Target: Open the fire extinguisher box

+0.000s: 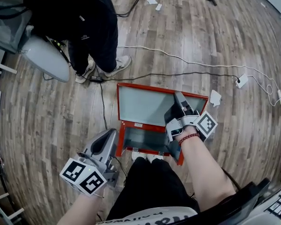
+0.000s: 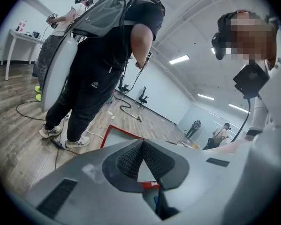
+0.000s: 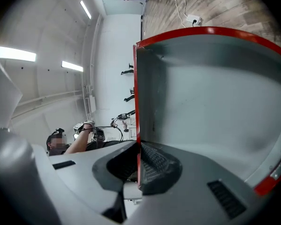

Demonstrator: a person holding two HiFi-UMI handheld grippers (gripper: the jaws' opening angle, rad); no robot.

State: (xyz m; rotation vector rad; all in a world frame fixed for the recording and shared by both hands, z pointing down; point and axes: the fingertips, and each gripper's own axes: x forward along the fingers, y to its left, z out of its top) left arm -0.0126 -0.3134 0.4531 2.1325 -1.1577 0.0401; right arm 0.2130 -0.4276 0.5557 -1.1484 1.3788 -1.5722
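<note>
The box (image 1: 145,142) is found on the floor, its lid (image 1: 145,104) raised wide open. The lid's red edge is clamped in the right gripper (image 1: 178,99) jaws. The left gripper (image 1: 111,136) jaws are closed on nothing. Little is judged left.

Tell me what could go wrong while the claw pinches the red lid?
1. The right claw pinches only the thin red edge of the lid, so it might slip and the lid could swing back onto the box.
2. The left claw is shut on nothing beside the box, so nothing steadies it; a pull might drag or tip it.
3. A black cable lies on the floor just past the lid and might get snagged.
</note>
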